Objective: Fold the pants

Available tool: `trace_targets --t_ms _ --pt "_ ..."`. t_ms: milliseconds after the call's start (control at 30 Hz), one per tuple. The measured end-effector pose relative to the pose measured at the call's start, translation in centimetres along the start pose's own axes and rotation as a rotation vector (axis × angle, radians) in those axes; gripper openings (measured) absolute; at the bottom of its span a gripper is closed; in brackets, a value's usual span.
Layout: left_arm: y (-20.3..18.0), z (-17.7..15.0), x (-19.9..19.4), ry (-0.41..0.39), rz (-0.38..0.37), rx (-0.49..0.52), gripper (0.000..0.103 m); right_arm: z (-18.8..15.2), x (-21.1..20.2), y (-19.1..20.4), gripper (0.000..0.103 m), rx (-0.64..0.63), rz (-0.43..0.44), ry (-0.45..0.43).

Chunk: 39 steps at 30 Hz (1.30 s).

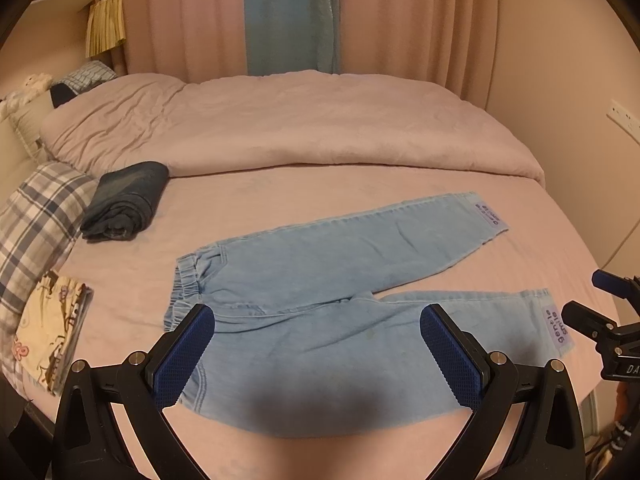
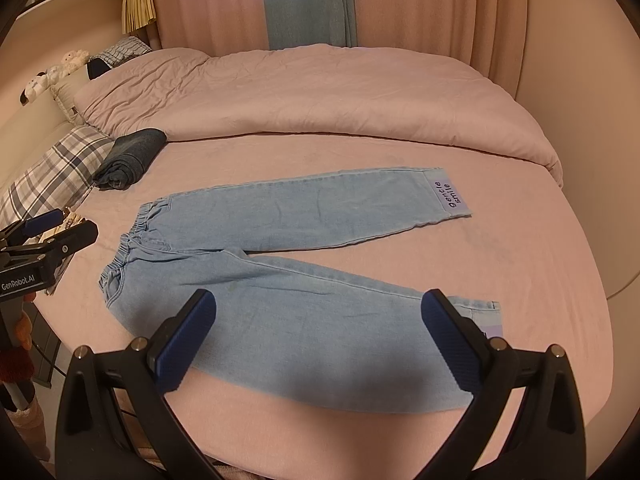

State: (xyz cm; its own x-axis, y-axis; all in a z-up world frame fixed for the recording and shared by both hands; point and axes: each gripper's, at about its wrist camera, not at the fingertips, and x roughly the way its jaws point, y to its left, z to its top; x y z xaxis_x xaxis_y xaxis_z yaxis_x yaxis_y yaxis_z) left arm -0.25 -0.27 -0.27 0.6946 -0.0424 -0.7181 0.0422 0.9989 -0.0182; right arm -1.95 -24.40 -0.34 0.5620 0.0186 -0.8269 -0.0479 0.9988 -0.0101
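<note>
Currently both grippers spread wide, holding nothing, above the pants.
Left gripper point(image 1: 316, 354) and right gripper point(image 2: 320, 340) hover over the near leg of the light-blue denim pants point(image 2: 288, 280), laid flat on the pink bedsheet point(image 2: 540, 280), 2 legs splayed; folded dark-blue jeans point(image 1: 126, 200) lie farther back left, near the plaid pillow point(image 1: 36, 220).

Light blue denim pants point(image 1: 320, 320) lie flat and unfolded on the pink bed sheet point(image 1: 280, 184). The legs are spread apart, the elastic waistband to the left. Each cuff bears a lilac "gentle smile" patch.
</note>
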Motion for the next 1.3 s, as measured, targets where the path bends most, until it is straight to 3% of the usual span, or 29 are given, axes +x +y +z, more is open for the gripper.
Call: trace_targets --t_ms 1300 --pt "-0.95 0.01 0.29 -0.001 -0.009 0.015 0.102 -0.60 -0.21 0.32 0.103 -0.001 0.006 0.003"
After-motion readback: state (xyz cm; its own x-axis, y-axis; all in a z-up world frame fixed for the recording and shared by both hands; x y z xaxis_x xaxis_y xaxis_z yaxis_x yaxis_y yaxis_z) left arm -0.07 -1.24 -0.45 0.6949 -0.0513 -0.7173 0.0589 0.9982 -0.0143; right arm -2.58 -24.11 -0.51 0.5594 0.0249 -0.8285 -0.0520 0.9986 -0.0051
